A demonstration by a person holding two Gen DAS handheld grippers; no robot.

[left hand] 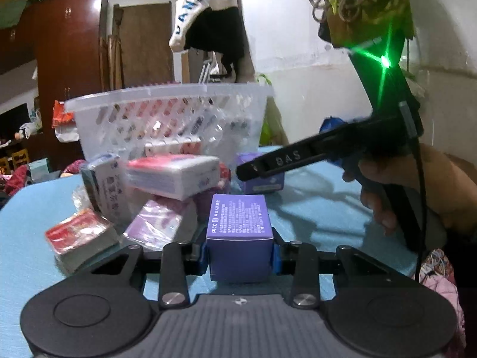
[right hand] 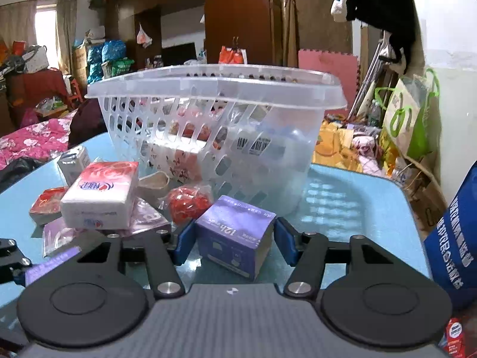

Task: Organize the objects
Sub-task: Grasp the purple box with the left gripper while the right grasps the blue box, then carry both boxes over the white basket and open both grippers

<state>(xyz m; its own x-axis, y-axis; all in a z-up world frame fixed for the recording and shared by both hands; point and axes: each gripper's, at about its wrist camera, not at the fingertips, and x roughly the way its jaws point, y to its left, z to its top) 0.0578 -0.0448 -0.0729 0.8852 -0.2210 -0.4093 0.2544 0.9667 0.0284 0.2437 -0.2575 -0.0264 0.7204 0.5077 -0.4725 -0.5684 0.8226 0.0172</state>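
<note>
My left gripper [left hand: 240, 253] is shut on a purple box [left hand: 240, 232], its blue pads pressed against both sides, just above the light blue table [left hand: 23, 238]. My right gripper [right hand: 234, 240] is open around a second purple box [right hand: 235, 235] that rests on the table [right hand: 357, 208]; a small gap shows at each pad. That second box [left hand: 268, 182] and the right gripper [left hand: 247, 173] also show in the left wrist view. A clear plastic basket [left hand: 167, 119] stands behind, also in the right wrist view [right hand: 217, 89], with several packets inside.
A pile of tissue packs [left hand: 173, 176], a red-and-white pack [left hand: 80, 235] and a purple pouch [left hand: 155, 223] lies left of centre. In the right wrist view: the tissue pack [right hand: 101, 200], a red mesh item [right hand: 187, 203], a blue bag [right hand: 453, 238] at right.
</note>
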